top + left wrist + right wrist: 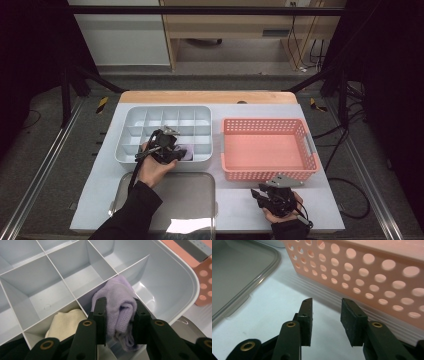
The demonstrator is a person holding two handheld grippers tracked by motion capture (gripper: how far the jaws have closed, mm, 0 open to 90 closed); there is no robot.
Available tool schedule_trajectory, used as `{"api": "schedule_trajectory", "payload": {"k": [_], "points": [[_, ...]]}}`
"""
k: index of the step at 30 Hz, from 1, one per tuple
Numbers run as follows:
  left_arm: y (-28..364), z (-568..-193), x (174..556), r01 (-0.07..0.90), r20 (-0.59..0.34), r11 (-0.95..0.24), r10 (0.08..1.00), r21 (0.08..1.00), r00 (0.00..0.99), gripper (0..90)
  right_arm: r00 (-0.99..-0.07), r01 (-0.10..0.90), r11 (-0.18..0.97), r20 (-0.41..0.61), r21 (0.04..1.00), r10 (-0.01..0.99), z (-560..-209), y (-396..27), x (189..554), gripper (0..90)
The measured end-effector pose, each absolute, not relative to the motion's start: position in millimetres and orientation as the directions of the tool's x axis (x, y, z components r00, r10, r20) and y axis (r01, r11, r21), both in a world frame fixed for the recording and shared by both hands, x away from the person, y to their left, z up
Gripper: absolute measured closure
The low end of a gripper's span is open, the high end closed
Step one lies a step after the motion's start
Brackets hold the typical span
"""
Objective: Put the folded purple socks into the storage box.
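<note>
A rolled lilac cloth is gripped between the fingers of the left gripper, held low over a front compartment of the grey divided organiser at the left of the table. In the left gripper view, a cream cloth is seen lying in the neighbouring cell, and the lilac roll is partly inside its own cell, beside the organiser's large end section. The step is judged to be a placing or lifting of the roll at that cell; it would be done best with the roll kept centred between the dividers, so that no fold is caught on a wall. The left hand is reached forward over the metal tray, its gripper tipped downward into the organiser. Further right, the pink perforated basket is seen with nothing in it. At the far right, the right gripper is held low near the table's front edge, pointed at the basket's wall, its fingers parted with nothing between them.
</note>
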State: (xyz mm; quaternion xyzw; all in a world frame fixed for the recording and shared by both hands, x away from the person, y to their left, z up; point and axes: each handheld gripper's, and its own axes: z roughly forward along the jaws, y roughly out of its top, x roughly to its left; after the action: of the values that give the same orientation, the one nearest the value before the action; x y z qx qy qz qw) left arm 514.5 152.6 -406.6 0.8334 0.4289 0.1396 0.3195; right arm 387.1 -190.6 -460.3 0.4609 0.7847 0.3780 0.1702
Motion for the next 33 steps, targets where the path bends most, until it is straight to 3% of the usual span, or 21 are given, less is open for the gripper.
{"api": "schedule_trajectory", "payload": {"k": [9,13,15,18,20,23,25,33], "points": [[150,-419,514,0.618,-0.024,-0.450,0.796,0.645,0.605,65.9,-0.521,0.596,0.297,0.077,0.746,0.850,-462,-190,387,62.4],[150,-417,512,0.604,-0.032,-0.440,0.791,0.665,0.611,57.8,-0.523,0.595,0.301,0.076,0.745,0.849,-462,-190,388,61.8],[152,-411,509,0.587,-0.019,-0.433,0.794,0.684,0.608,48.6,-0.521,0.596,0.295,0.081,0.747,0.849,-462,-190,388,60.9],[157,-403,506,0.560,-0.017,-0.410,0.796,0.720,0.605,47.2,-0.517,0.598,0.293,0.080,0.746,0.852,-462,-191,388,60.5],[158,-400,504,0.545,-0.029,-0.383,0.799,0.746,0.601,52.9,-0.517,0.599,0.293,0.080,0.745,0.852,-462,-191,388,60.7],[156,-403,506,0.553,-0.048,-0.385,0.789,0.739,0.613,70.5,-0.521,0.596,0.296,0.079,0.747,0.850,-462,-190,387,61.0],[154,-407,508,0.559,-0.042,-0.395,0.790,0.729,0.612,77.2,-0.521,0.594,0.300,0.074,0.746,0.850,-462,-190,388,61.2],[156,-421,508,0.568,-0.017,-0.448,0.775,0.691,0.631,79.9,-0.522,0.599,0.301,0.077,0.742,0.849,-463,-189,388,61.8]]}}
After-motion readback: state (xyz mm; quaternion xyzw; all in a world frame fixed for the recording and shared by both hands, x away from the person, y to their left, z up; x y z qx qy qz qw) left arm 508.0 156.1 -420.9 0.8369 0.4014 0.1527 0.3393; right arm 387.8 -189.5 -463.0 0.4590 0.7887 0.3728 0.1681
